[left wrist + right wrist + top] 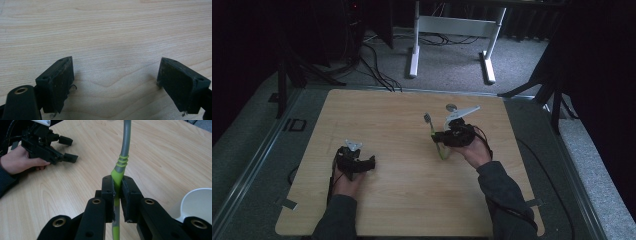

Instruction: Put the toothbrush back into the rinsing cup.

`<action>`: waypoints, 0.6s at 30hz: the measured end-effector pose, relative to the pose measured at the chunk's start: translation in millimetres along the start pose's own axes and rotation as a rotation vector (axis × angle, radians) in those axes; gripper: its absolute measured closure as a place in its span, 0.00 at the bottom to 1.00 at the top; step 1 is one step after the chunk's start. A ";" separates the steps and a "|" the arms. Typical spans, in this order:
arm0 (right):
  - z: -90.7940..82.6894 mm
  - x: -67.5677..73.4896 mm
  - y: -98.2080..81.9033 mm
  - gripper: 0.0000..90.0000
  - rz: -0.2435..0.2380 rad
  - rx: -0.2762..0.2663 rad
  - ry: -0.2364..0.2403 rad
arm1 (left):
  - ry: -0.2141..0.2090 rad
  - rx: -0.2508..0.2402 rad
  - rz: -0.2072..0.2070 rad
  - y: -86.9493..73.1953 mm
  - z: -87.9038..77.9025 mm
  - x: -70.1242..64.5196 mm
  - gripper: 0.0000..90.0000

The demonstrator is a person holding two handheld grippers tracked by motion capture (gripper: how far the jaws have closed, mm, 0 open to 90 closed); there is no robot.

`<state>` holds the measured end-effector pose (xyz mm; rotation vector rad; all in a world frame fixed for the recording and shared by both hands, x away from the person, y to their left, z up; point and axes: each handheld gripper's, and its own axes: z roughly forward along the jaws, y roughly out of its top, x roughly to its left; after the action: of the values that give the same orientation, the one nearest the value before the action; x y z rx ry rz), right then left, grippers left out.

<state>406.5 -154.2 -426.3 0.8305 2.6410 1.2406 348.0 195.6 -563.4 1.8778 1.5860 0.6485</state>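
The right gripper (117, 188) holds a green-and-grey utensil (122, 160), jaws clamped on its green handle, grey stem rising past the tips. Its head is cut off at the frame's top edge. The left gripper (115, 75) rests on the table (112, 30), jaws wide with nothing between them.

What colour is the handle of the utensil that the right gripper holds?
Bright lime green handle, grey stem above it; the right gripper view shows it best.

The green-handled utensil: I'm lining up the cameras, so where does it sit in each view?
High view: green-handled utensil right of centre, in the right gripper.
Right gripper view: centre, clamped between the jaws.
Left gripper view: bare wooden table between open jaws.
Shared landmark: the wooden table.
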 end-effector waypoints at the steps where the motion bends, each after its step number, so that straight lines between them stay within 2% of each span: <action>1: -0.3 -0.3 0.0 0.90 0.002 -0.005 -0.002 | 0.000 0.000 0.000 0.0 0.0 0.0 0.16; 18: -3.9 -3.7 -0.1 0.90 0.032 -0.073 -0.009 | 0.000 0.000 0.000 0.0 0.0 0.0 0.16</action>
<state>408.4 -158.8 -424.3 0.8673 2.5687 1.3287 348.0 195.6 -563.4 1.8777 1.5859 0.6486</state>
